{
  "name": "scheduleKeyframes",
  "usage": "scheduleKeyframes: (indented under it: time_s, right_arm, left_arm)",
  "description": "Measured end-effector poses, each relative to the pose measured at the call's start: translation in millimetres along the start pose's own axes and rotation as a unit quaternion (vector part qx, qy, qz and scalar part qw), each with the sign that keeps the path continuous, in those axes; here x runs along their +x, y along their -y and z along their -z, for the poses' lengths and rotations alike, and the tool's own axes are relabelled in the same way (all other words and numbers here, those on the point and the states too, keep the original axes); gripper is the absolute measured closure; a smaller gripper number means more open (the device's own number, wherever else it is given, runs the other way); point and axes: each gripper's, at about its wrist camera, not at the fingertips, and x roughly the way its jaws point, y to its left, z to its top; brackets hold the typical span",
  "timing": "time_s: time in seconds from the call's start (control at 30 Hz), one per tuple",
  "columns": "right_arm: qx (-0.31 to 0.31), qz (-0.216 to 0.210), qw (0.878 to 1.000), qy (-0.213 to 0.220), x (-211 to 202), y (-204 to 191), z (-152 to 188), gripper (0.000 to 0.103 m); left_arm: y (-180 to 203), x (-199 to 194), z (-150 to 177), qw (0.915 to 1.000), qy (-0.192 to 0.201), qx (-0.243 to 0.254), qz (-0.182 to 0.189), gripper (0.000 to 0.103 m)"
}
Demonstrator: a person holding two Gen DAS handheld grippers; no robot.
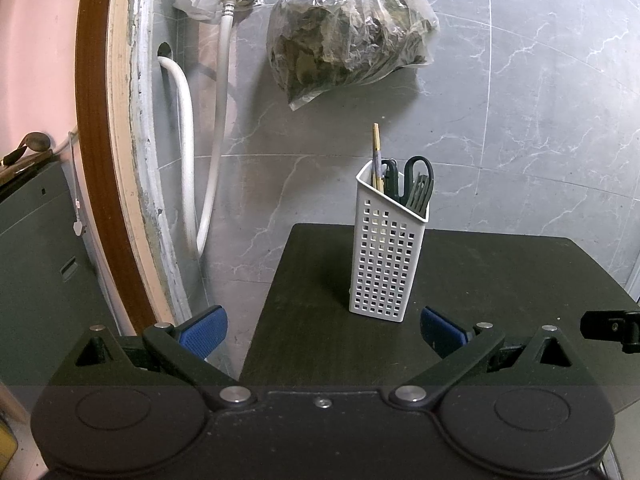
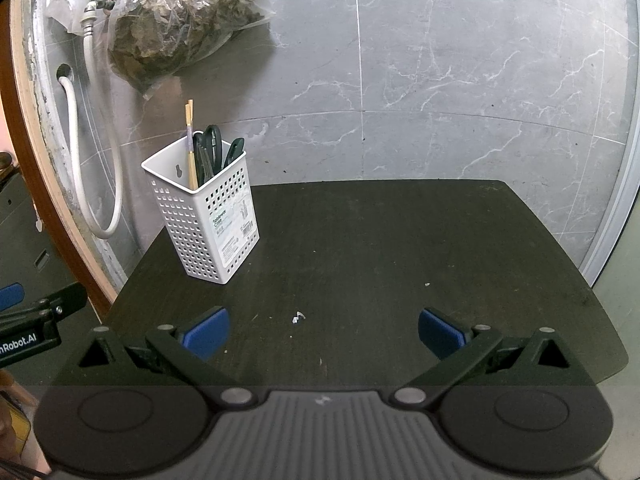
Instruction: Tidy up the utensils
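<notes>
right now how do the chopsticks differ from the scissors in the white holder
The chopsticks are thin, pale wooden sticks; the scissors are dark with looped handles. The chopsticks stand taller, well above the rim of the white holder; the scissors barely clear it. Both stand upright in the holder, untouched by either gripper.

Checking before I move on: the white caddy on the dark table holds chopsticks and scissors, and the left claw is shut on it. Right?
Not quite. The left claw is open and short of the white caddy, as the left wrist view shows. The rest holds: the caddy stands on the dark table with chopsticks and scissors inside.
</notes>
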Motion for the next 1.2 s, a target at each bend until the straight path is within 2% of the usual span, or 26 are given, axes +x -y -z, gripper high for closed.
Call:
scheduleKeyframes:
  time_s: [1.2]
  right_arm:
    - [-0.002, 0.002, 1.0, -0.008, 6.6, 1.6, -1.8, 0.0]
  left_arm:
    - [-1.6, 8.7, -1.0, 0.9998, -0.018, -0.008, -0.001, 0.001]
